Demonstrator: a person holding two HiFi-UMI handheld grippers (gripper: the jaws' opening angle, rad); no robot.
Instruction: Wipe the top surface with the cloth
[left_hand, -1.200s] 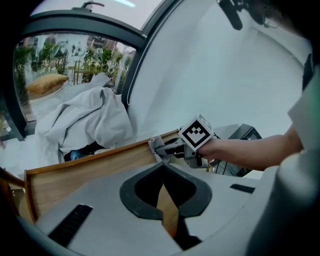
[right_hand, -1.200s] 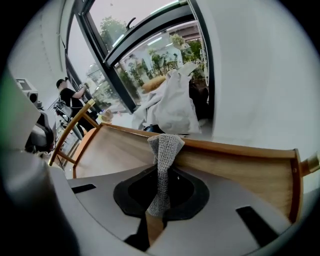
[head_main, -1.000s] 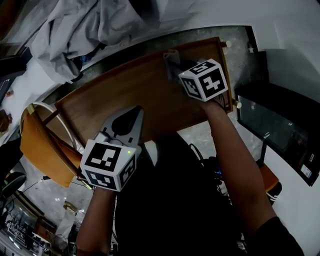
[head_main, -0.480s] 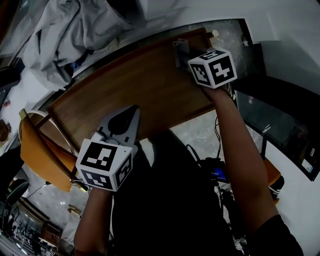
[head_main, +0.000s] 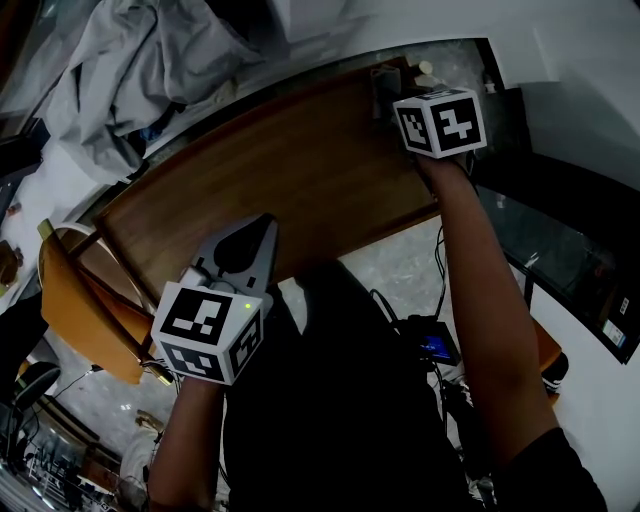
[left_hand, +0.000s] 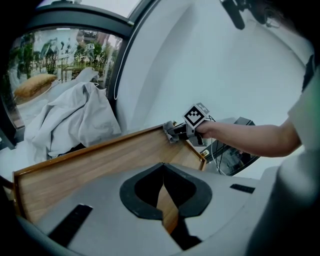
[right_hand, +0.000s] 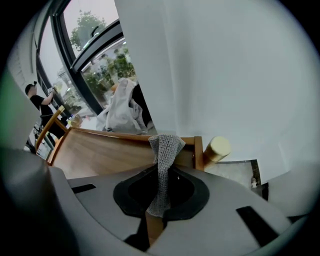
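Wooden tabletop (head_main: 290, 170) is stretching across the middle of the head view, and the right tongs (head_main: 392, 92) are holding a grey cloth (head_main: 381, 75) at its upper-right corner. In the left gripper view, the left tongs (left_hand: 162, 170) are sitting clenched and empty at lower centre. In the right gripper view, the tongs are pinching the cloth at centre frame.

Coarse grey open-knit cloth (right_hand: 165, 148) — smooth, warm-brown wood top surface (head_main: 285, 175) with a faint sheen
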